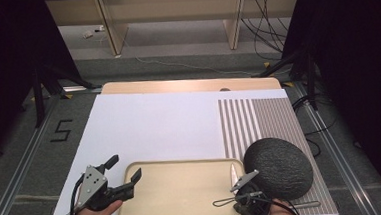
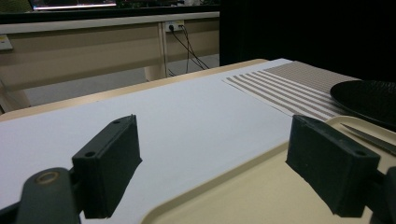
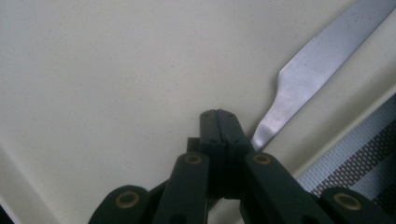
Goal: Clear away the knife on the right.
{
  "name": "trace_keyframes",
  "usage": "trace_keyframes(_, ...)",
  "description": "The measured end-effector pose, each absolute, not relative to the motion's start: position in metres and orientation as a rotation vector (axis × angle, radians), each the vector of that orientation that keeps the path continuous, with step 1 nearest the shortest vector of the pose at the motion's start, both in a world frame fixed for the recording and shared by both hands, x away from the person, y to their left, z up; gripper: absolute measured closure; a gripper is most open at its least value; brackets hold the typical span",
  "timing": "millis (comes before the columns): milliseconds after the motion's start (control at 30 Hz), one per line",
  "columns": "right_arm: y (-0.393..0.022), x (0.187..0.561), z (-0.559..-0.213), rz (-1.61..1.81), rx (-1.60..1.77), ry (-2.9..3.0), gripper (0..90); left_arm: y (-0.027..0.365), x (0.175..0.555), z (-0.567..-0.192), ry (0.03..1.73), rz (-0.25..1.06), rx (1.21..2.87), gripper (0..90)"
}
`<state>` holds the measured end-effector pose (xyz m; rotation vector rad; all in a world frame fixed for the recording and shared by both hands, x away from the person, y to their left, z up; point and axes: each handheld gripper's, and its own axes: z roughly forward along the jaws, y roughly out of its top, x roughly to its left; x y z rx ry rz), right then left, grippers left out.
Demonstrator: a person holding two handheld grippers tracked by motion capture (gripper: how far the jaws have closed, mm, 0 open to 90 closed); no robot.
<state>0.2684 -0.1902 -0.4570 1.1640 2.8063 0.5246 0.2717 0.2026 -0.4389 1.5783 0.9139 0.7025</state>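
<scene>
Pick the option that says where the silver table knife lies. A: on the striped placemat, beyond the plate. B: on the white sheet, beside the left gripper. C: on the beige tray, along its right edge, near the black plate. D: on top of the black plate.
C: the silver table knife lies on the beige plastic tray along its right edge, beside the round black textured plate.

From high up we look down on the whole table. Our left gripper (image 2: 212, 158) camera sits low, facing across it. Our right gripper (image 3: 219, 114) camera looks down, very near. All three see the tray (image 1: 184, 198) (image 2: 243, 186) (image 3: 93, 70).
</scene>
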Motion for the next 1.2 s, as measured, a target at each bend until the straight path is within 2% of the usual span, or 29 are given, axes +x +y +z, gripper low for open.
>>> trace_keyframes(667,-0.202,0.271,-0.458,0.555,1.208,2.809,90.0,0.202,0.274,-0.44,0.923,0.707,1.583,17.1)
trace_keyframes(733,-0.204,0.272,-0.458,0.604,1.221,2.81,87.8,0.202,0.274,-0.439,0.925,0.71,1.582,17.1)
trace_keyframes(767,-0.205,0.272,-0.457,0.629,1.237,2.811,85.5,0.202,0.275,-0.439,0.926,0.71,1.582,17.1)
trace_keyframes(867,-0.209,0.274,-0.453,0.737,1.263,2.81,67.6,0.201,0.275,-0.44,0.925,0.712,1.586,17.1)
trace_keyframes(967,-0.21,0.275,-0.45,0.839,1.255,2.82,55.9,0.202,0.275,-0.44,0.926,0.71,1.586,17.1)
trace_keyframes(1200,-0.214,0.275,-0.442,1.014,1.263,2.759,45.0,0.202,0.275,-0.44,0.924,0.713,1.586,17.2)
